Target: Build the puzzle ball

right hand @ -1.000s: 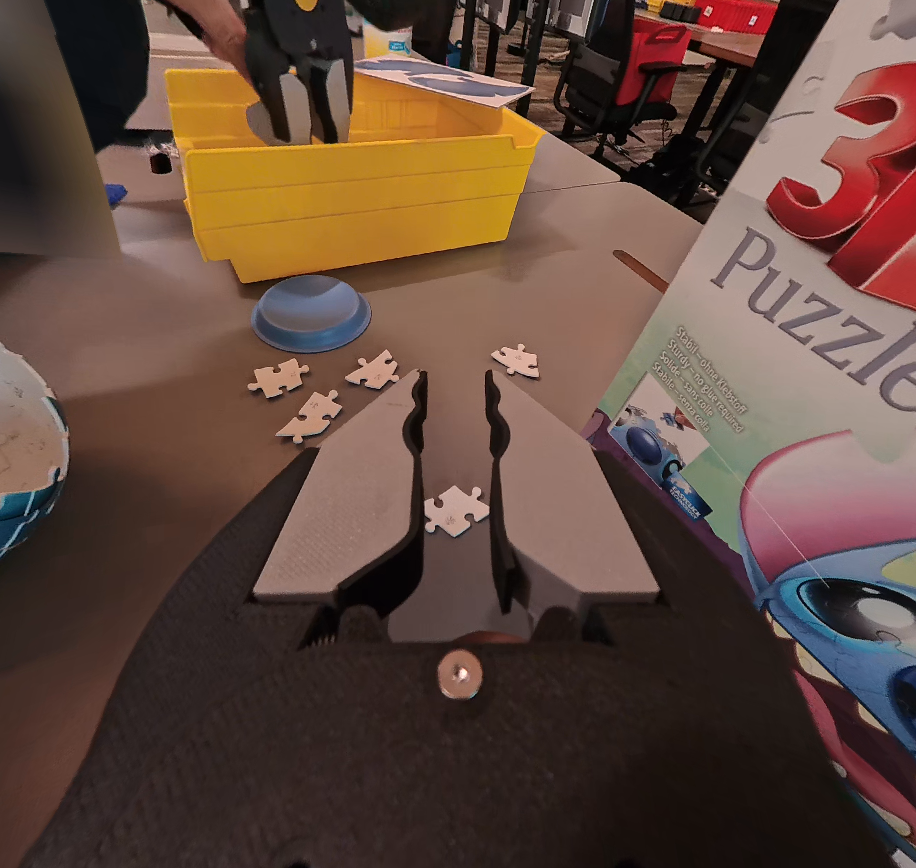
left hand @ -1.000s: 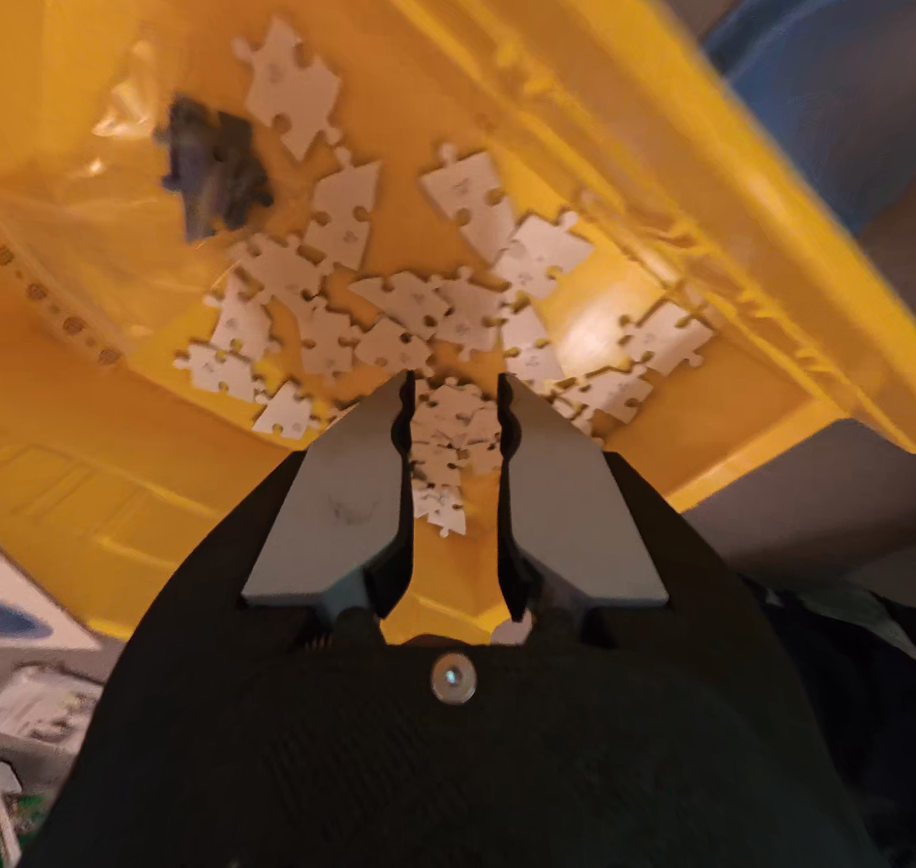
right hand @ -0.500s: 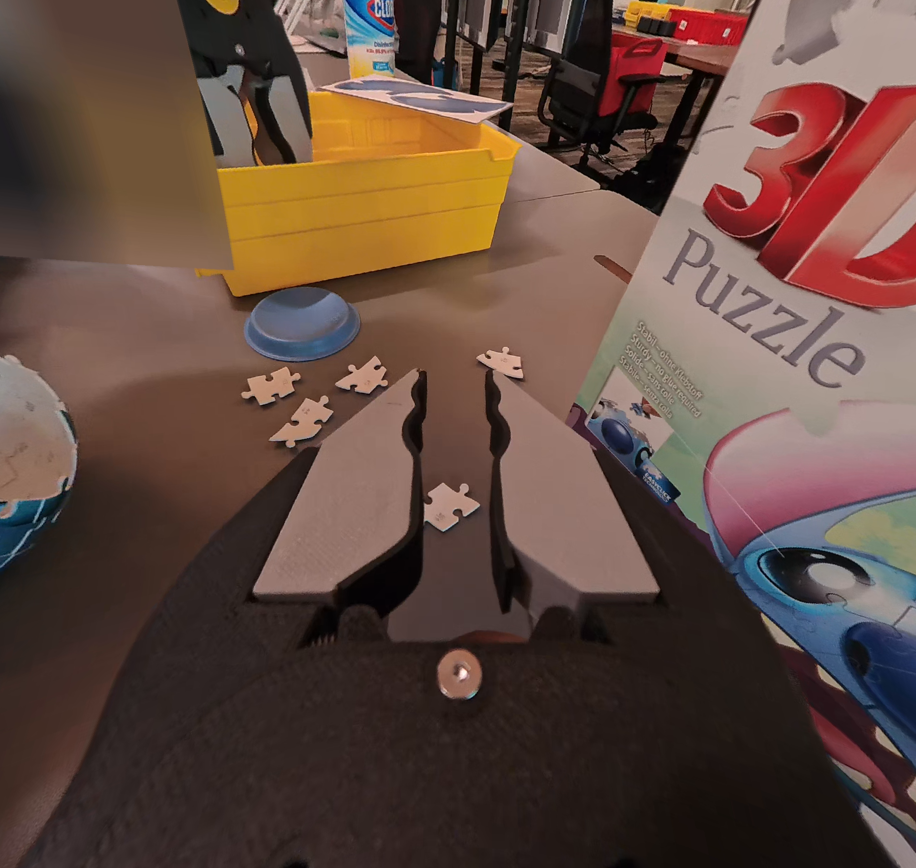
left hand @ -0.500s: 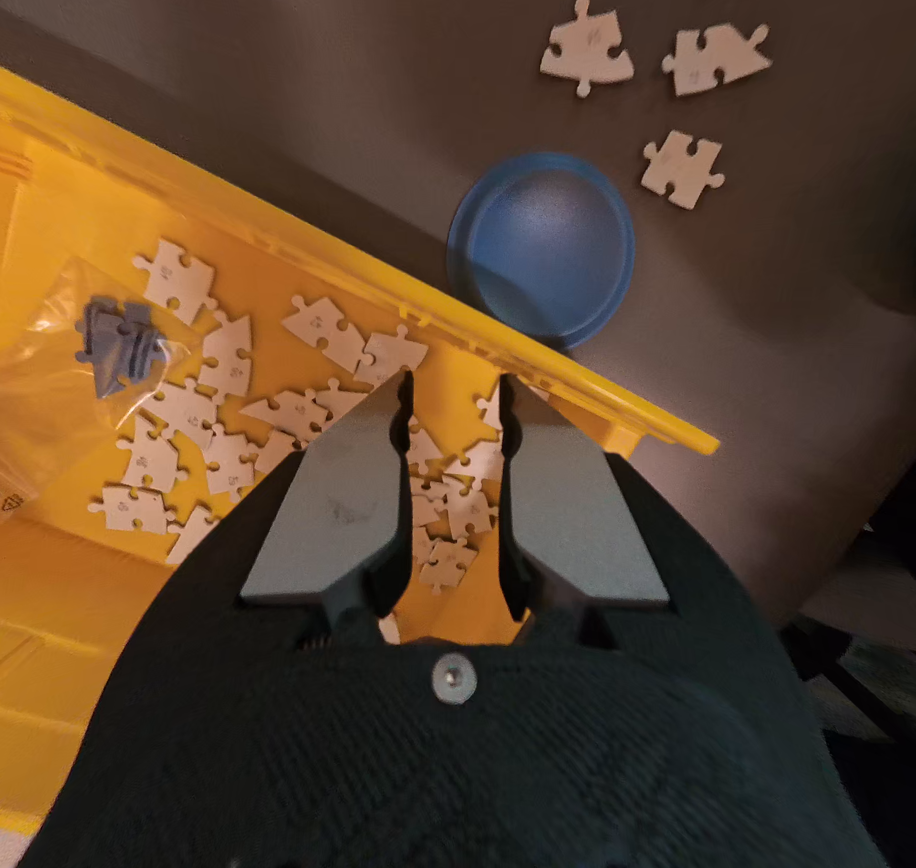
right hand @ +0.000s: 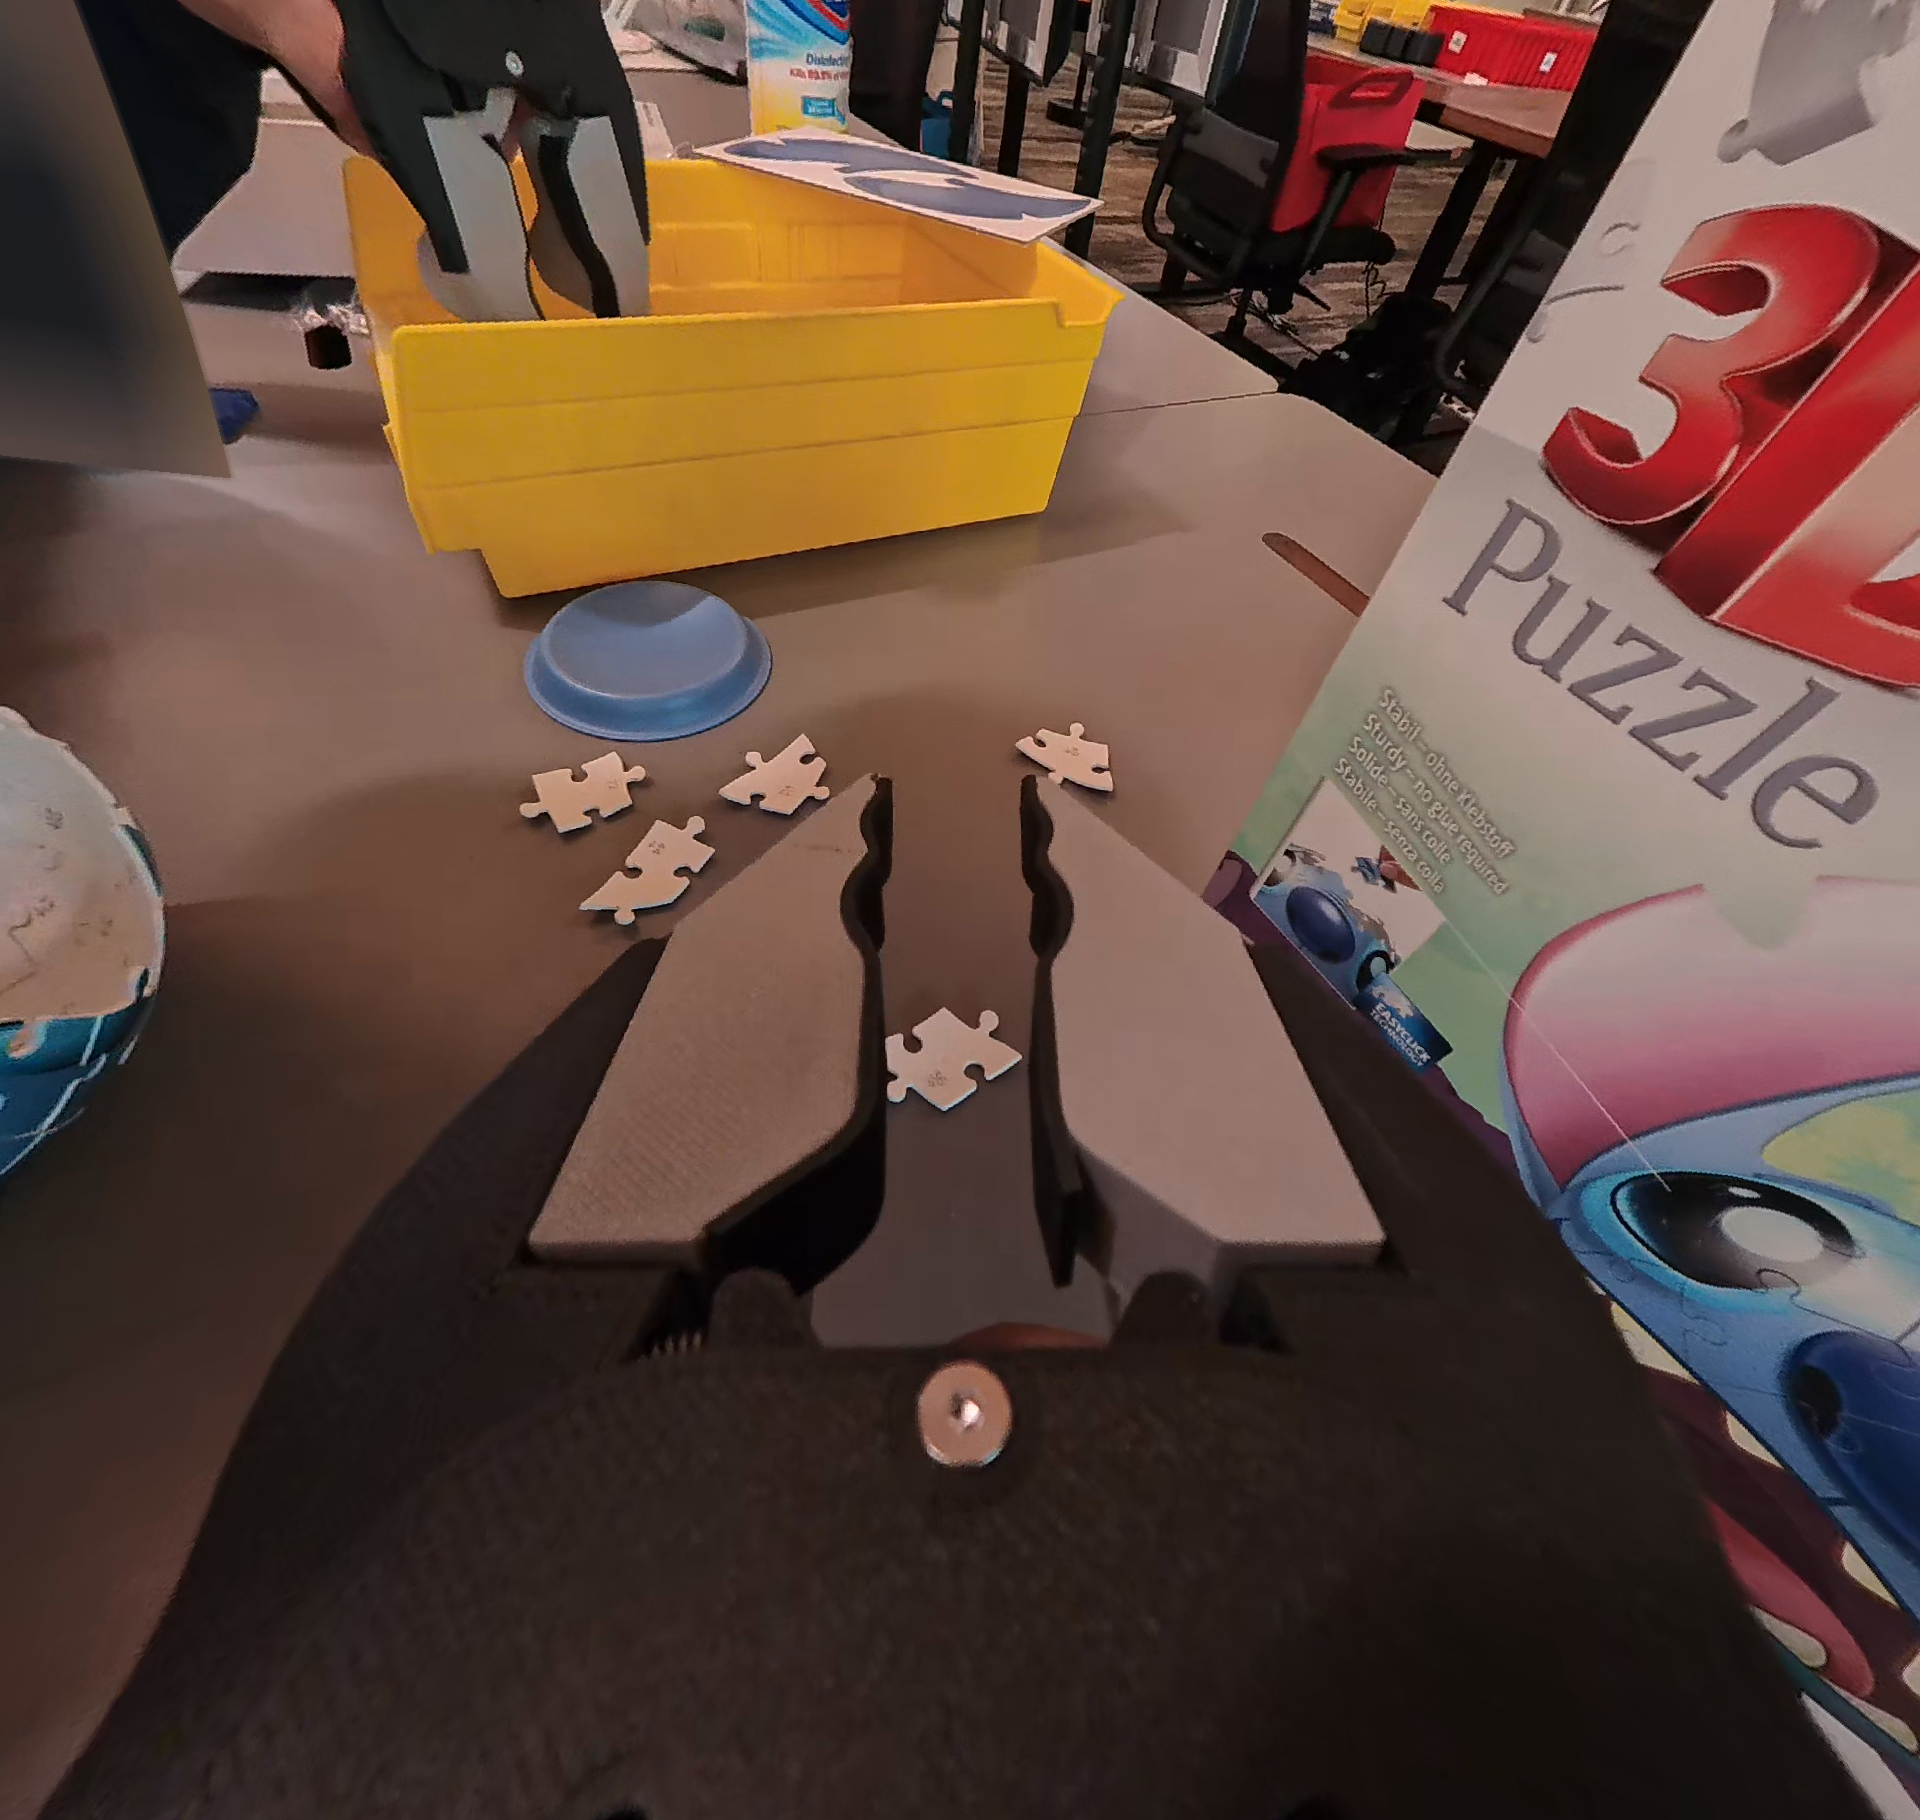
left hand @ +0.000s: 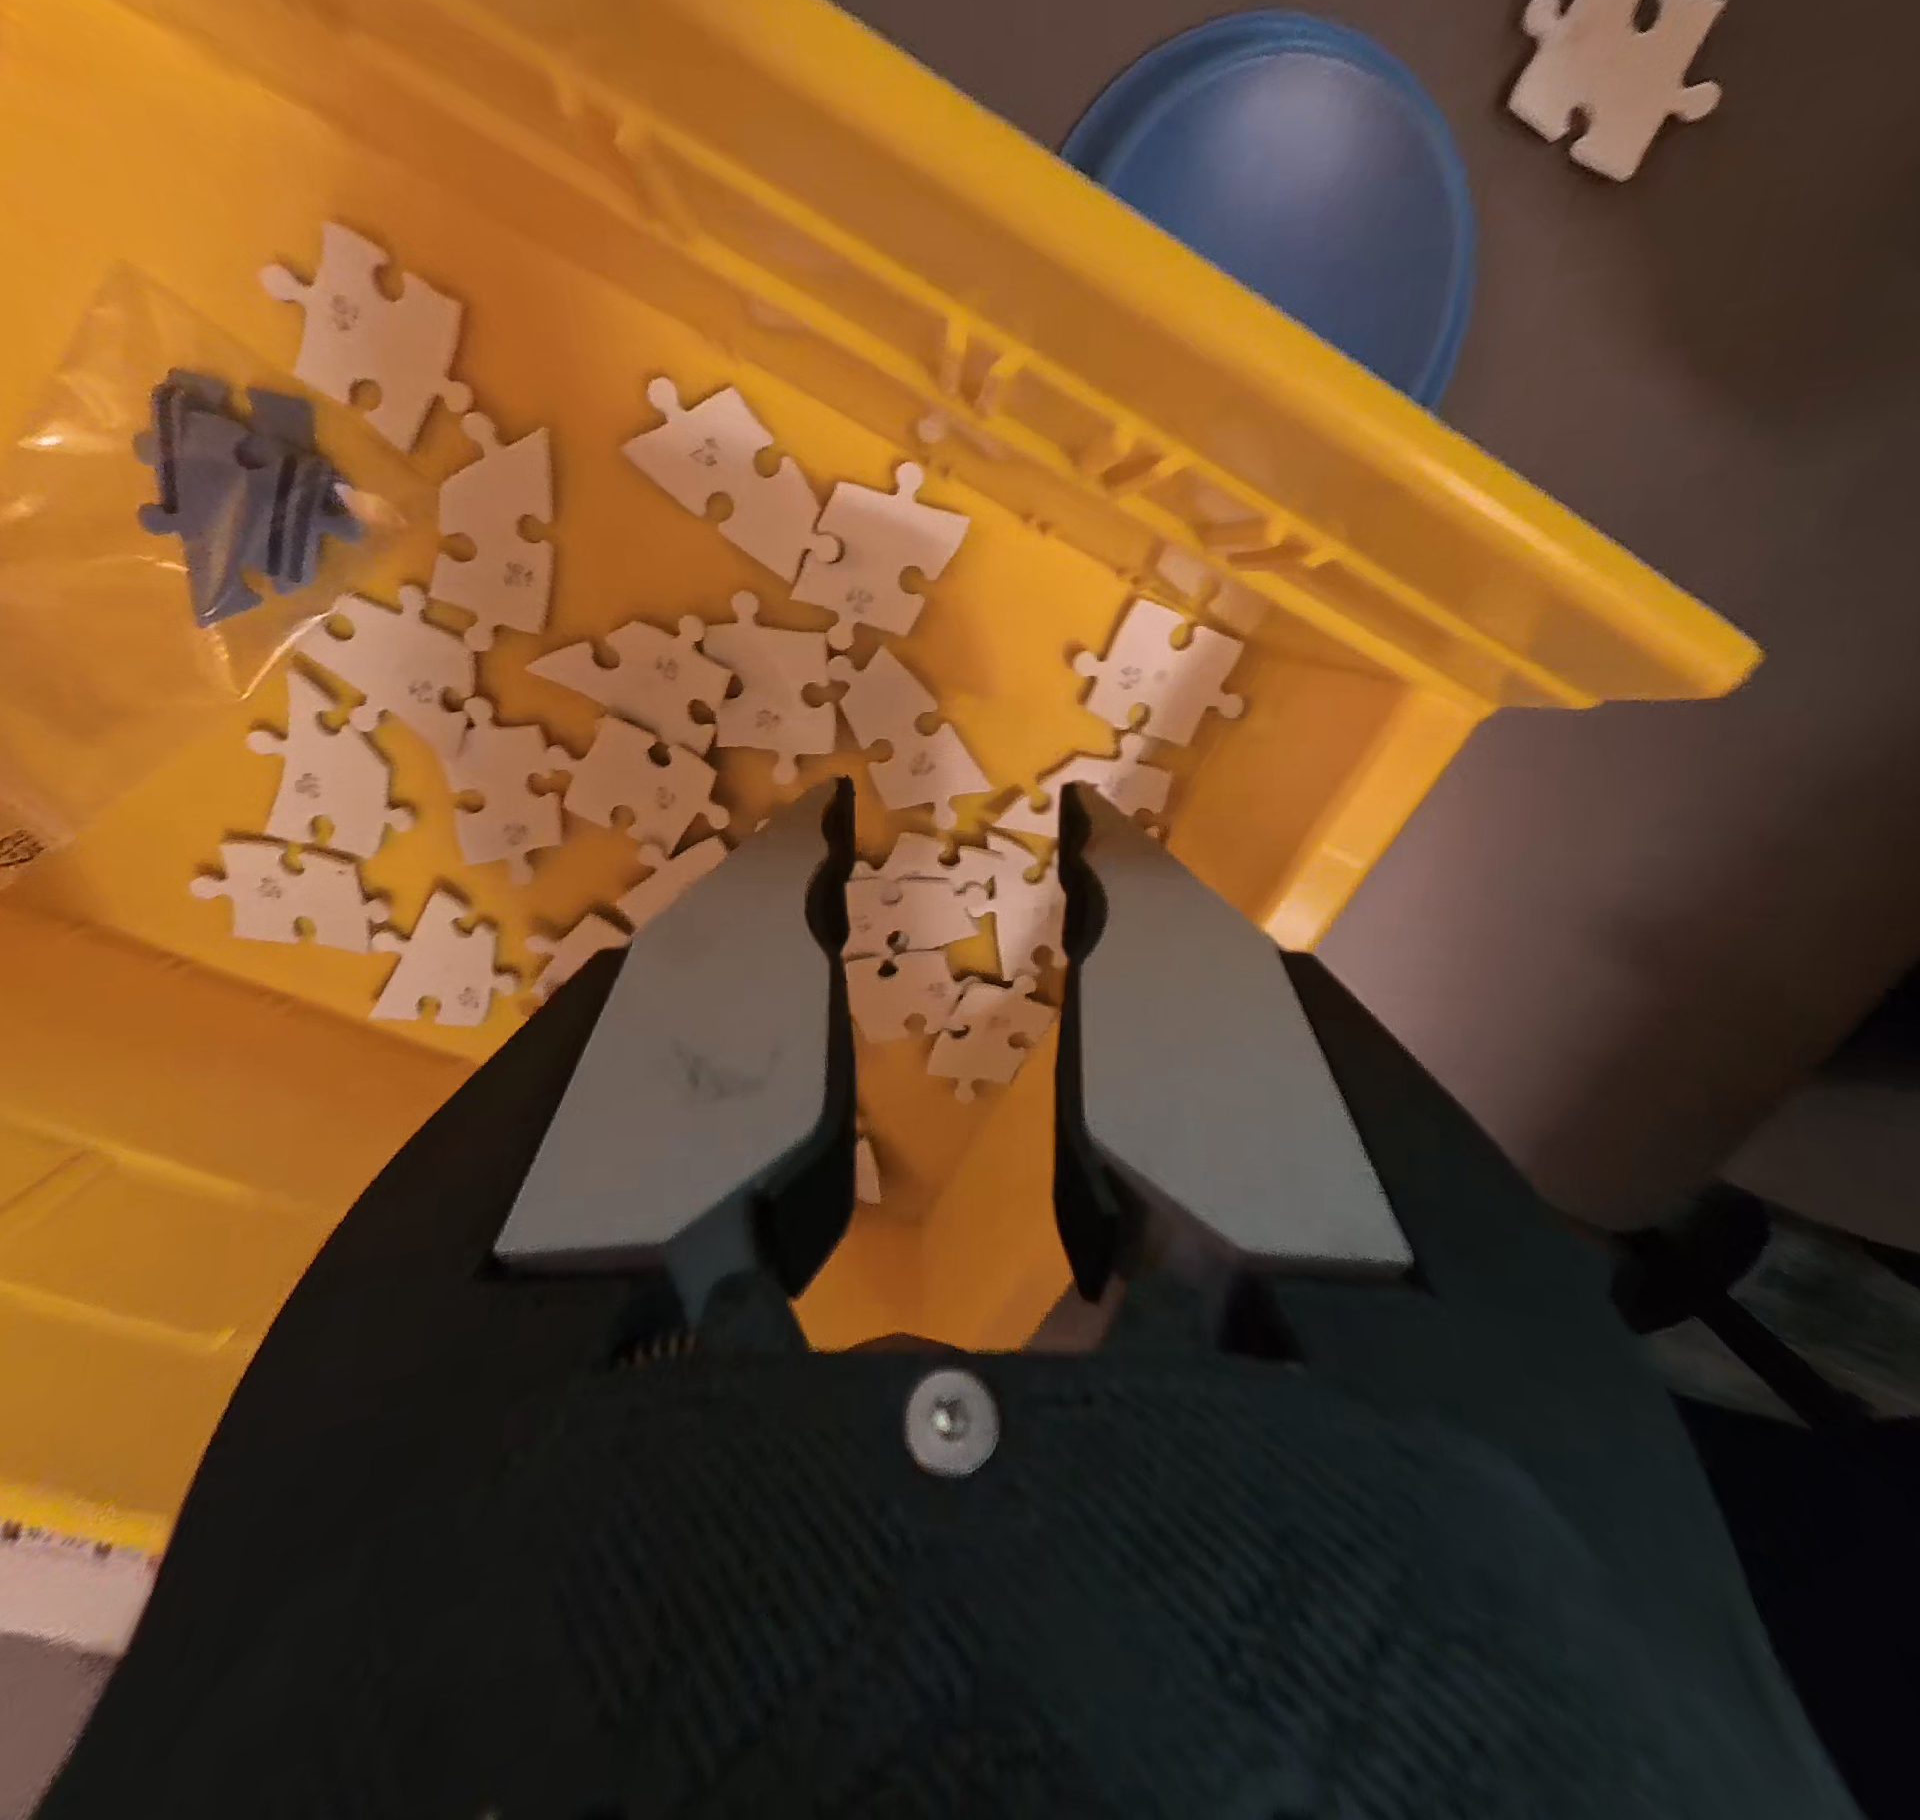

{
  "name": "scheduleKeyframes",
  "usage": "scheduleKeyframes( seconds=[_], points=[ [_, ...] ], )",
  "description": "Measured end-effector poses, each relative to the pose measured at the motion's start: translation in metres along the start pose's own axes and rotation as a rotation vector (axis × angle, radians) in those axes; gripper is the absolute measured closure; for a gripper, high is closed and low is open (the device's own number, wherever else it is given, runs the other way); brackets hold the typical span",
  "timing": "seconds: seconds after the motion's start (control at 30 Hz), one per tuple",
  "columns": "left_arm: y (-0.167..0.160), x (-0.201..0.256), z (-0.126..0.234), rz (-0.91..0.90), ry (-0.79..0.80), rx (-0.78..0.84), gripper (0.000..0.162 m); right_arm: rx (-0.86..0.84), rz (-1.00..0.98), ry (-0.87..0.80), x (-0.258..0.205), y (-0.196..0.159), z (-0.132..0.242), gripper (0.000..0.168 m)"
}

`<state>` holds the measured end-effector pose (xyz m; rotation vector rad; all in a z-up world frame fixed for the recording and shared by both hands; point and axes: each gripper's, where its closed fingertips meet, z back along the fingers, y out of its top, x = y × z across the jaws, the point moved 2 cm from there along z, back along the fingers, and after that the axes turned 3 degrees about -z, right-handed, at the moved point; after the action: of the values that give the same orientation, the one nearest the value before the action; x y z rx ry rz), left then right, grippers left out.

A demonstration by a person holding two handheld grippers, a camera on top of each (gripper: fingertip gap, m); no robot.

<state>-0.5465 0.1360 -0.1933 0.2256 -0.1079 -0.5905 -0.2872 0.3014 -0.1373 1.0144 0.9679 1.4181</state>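
Two grippers, both empty, fingers parted.
Left gripper (left hand: 951,804) is tipped into yellow bin (left hand: 1195,440); right gripper (right hand: 951,783) is held low, loose puzzle piece (right hand: 951,1056) between its fingers; blue stand (right hand: 647,656) at eleven o'clock.

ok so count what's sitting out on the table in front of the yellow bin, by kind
Loose puzzle pieces: 5
Blue dish: 1
Partly built puzzle ball: 1
Puzzle box: 1
Total: 8

Left hand-held gripper (left hand: 948,799) and right hand-held gripper (right hand: 951,783) both gape, empty.
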Motion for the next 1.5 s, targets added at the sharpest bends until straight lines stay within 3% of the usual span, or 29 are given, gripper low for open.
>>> scheduleKeyframes(
  seconds=[0.23,0.3,0.37,0.5,0.73,0.83,0.93,1.1,1.2,1.33,1.43,1.5],
  points=[
    [-0.011,0.005,0.004,0.011,0.013,0.033,0.128,-0.001,0.009,-0.012,0.0,-0.001,-0.003,0.147],
    [-0.022,0.011,0.003,0.007,-0.029,-0.026,0.125,0.001,0.012,-0.013,0.0,-0.001,-0.003,0.147],
    [-0.03,0.001,0.001,-0.006,0.042,-0.073,0.131,0.005,0.006,-0.005,-0.001,-0.001,-0.003,0.147],
    [-0.042,-0.002,0.001,-0.016,0.021,-0.109,0.137,-0.006,0.007,0.007,-0.002,-0.006,-0.006,0.147],
    [-0.04,-0.025,0.008,-0.005,0.07,-0.03,0.136,0.027,-0.002,0.001,0.001,0.0,0.002,0.147],
    [-0.03,0.002,-0.007,-0.203,-0.06,0.015,0.134,0.027,-0.004,0.003,0.001,0.0,0.002,0.147],
    [-0.04,0.014,-0.022,-0.406,0.005,-0.076,0.159,0.025,0.003,0.001,0.0,0.001,0.002,0.147],
    [-0.035,0.0,-0.013,-0.359,0.084,-0.03,0.123,0.029,-0.003,0.006,0.0,0.001,0.002,0.147],
    [-0.047,-0.016,-0.015,-0.318,0.139,-0.12,0.121,0.032,-0.006,0.004,0.0,0.002,0.002,0.147],
    [-0.049,-0.018,-0.022,-0.302,0.107,-0.183,0.136,0.039,-0.007,0.002,0.0,0.004,0.003,0.147],
    [-0.046,-0.025,-0.022,-0.354,0.148,-0.207,0.159,0.041,-0.007,0.003,0.0,0.005,0.004,0.147],
    [-0.04,-0.032,-0.02,-0.341,0.167,-0.197,0.16,0.04,-0.006,0.003,0.0,0.005,0.004,0.147]
  ],
)
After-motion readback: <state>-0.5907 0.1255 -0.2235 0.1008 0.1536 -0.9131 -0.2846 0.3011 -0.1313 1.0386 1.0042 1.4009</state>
